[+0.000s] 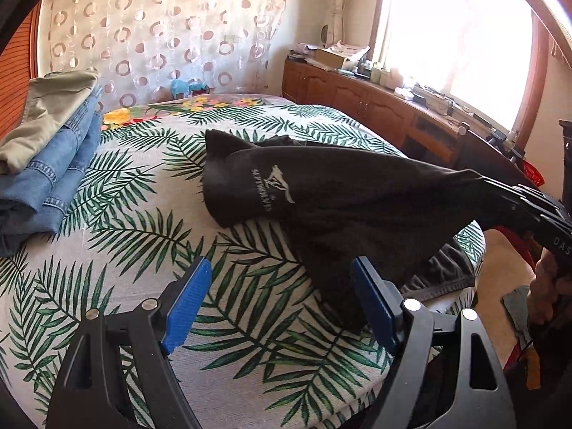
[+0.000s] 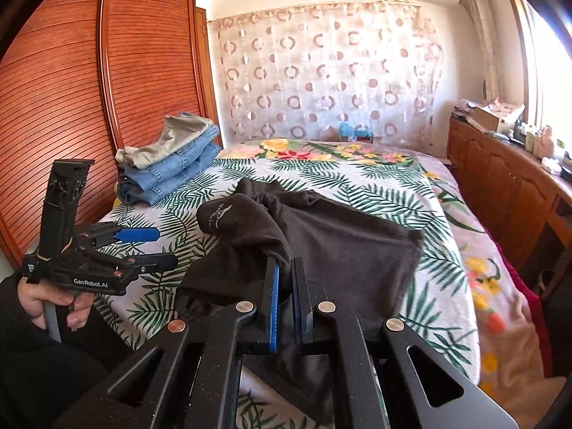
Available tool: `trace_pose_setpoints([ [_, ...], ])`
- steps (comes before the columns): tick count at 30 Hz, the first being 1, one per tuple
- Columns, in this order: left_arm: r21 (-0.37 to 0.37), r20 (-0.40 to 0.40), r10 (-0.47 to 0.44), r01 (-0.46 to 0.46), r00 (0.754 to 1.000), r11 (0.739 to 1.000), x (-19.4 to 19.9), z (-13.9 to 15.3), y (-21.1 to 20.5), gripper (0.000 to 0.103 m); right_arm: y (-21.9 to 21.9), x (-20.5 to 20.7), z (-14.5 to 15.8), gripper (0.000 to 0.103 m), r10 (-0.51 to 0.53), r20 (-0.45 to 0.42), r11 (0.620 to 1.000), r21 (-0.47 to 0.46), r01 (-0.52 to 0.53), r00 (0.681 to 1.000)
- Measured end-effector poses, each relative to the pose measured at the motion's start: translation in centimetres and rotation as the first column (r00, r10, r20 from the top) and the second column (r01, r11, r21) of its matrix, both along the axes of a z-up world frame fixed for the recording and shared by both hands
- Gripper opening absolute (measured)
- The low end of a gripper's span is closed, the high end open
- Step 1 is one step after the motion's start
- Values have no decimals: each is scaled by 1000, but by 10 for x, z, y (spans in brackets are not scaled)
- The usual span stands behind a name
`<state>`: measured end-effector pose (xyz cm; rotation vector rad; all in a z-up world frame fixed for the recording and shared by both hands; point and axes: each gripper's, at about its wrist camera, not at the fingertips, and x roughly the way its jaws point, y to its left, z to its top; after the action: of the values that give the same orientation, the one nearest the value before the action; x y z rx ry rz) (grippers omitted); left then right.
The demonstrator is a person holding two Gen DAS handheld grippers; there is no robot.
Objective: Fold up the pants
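Right wrist view: right gripper (image 2: 285,268) is clamped on the black pants' (image 2: 339,246) hem mid-frame, lifting soft, floppy fabric off the bed (image 2: 357,186). Left gripper (image 1: 279,298) gapes empty; probably grab the other corner.

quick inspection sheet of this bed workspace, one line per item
surface: bed under a palm-leaf cover, floral blanket at the far end
job's things: black pants lie crumpled mid-bed, one end lifted
clutter: stack of folded jeans with a khaki pair on top, at the bed's far corner by the wardrobe
grippers: right gripper shut on the pants; left gripper open, holds nothing, beside the cloth
cables: nothing seen
surroundings: wooden wardrobe, circle-print curtain, low cabinet with oddments under a bright window
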<state>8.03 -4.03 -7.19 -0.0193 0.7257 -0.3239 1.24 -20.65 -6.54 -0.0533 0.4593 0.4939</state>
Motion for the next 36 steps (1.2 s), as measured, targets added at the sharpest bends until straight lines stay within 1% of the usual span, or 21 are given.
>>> trace_pose_setpoints([
  [6, 5, 3, -22, 22, 1000, 1000, 5, 3, -8, 81, -17, -21, -1, 6, -33, 9, 999, 4, 33, 999],
  [12, 20, -1, -51, 51, 999, 999, 8, 2, -21, 81, -25, -36, -6, 6, -61, -7, 998, 2, 61, 998],
  [17, 36, -18, -68, 69, 998, 997, 8, -3, -30, 81, -26, -41, -10, 6, -71, -36, 997, -10, 70, 997],
  [20, 44, -28, -70, 72, 997, 996, 10, -7, -33, 81, -27, -45, -16, 6, -68, -71, 997, -27, 66, 995],
  [24, 50, -43, -70, 72, 997, 996, 11, -12, -35, 81, -22, -43, -33, 6, -83, -137, 994, -78, 73, 987],
  [26, 53, -50, -70, 73, 996, 996, 12, -15, -35, 81, -17, -39, -36, 6, -100, -157, 991, -109, 84, 982],
  [33, 65, -81, -68, 73, 994, 995, 15, -26, -37, 81, -17, -39, -28, 6, -94, -189, 993, -92, 77, 978],
  [36, 59, -100, -69, 75, 993, 995, 17, -32, -35, 81, -21, -36, -25, 6, -104, -185, 993, -82, 91, 977],
])
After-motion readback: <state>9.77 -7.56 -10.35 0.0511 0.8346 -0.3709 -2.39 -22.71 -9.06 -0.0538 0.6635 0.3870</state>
